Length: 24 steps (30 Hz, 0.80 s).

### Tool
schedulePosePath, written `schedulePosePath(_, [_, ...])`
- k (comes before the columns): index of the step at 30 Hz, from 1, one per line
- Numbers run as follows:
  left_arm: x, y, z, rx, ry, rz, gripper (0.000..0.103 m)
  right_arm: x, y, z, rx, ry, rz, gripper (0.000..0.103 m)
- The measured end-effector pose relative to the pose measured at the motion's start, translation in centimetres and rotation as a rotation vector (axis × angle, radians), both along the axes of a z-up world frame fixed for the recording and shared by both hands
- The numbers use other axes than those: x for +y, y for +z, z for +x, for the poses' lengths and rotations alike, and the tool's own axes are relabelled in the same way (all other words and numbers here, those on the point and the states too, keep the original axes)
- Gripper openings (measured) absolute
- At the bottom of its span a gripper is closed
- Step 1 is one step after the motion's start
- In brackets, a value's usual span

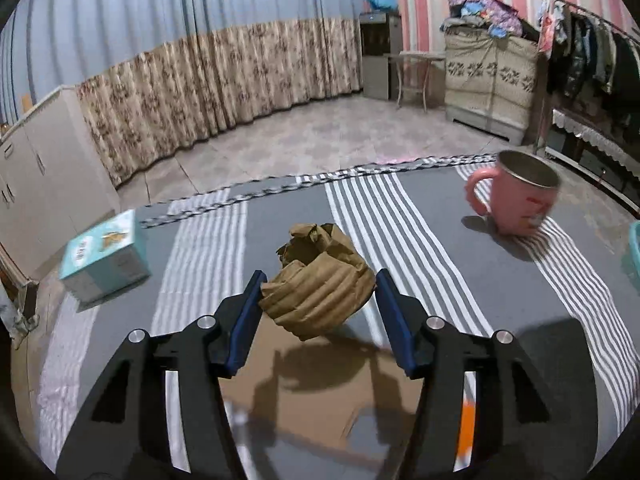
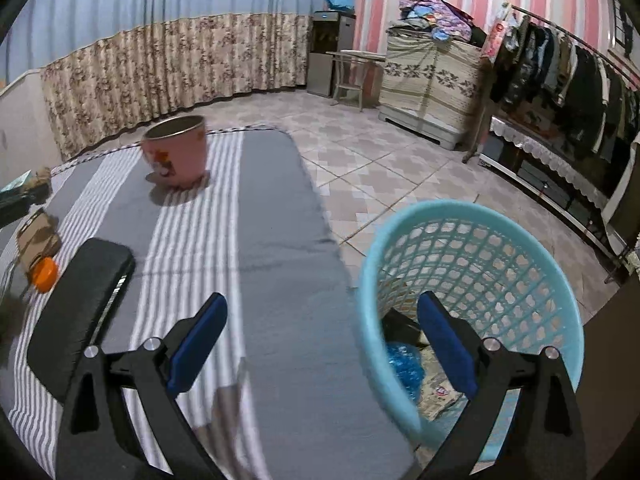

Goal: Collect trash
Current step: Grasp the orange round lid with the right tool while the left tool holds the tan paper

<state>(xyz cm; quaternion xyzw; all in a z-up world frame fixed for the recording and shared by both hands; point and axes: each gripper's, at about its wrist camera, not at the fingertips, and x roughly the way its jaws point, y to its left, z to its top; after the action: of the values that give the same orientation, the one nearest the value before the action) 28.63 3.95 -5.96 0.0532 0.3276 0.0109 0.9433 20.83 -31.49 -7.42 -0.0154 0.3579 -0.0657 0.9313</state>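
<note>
A grey cloth (image 1: 280, 216) with white stripes covers the table in a tiled room with floral curtains and pink striped walls. On it sits one crumpled brown paper wad (image 1: 320, 280), ribbed and creased, clamped between the left gripper (image 1: 318, 286)'s blue pads, which touch both its sides. Beneath lies flat cardboard (image 1: 312, 396). One pink mug (image 1: 516, 196) stands well apart, one teal box (image 1: 106, 256) at the far left edge. The right gripper (image 2: 322, 336) hangs with fingers wide apart, empty, over the cloth's edge and one round turquoise lattice basket (image 2: 480, 248) holding scraps
</note>
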Motion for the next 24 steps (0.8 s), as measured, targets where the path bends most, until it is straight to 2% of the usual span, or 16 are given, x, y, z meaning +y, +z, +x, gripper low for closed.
schedulePosePath(4, [1.9,0.2,-3.8,-0.012,-0.006,0.032,0.055,2.3,0.0,-0.4,0.010,0.060,-0.025,0.094])
schedulePosePath(7, [3.8,-0.2,-6.5,-0.027,0.027,0.059,0.056,4.3,0.4,-0.8,-0.001,0.096,-0.035,0.094])
schedulePosePath(9, [5.5,-0.2,-7.6,-0.039,0.050,0.037,0.056,5.8,0.8,-1.0,-0.003,0.128,-0.006,0.094])
schedulePosePath(12, [7.8,-0.3,-7.8,-0.047,0.081,-0.037,0.056,8.4,1.2,-0.9,-0.011,0.168,0.044,0.094])
schedulePosePath(14, [8.6,-0.4,-7.6,-0.055,0.112,-0.029,0.056,10.6,1.0,-0.8,-0.003,0.204,0.059,0.094])
schedulePosePath(18, [8.4,-0.8,-7.6,-0.059,0.114,0.018,0.056,14.3,0.4,0.0,0.013,0.254,0.097,0.094])
schedulePosePath(24, [9.6,-0.6,-7.7,-0.058,0.120,-0.020,0.056,20.0,-0.2,1.8,0.052,0.342,0.049,0.094])
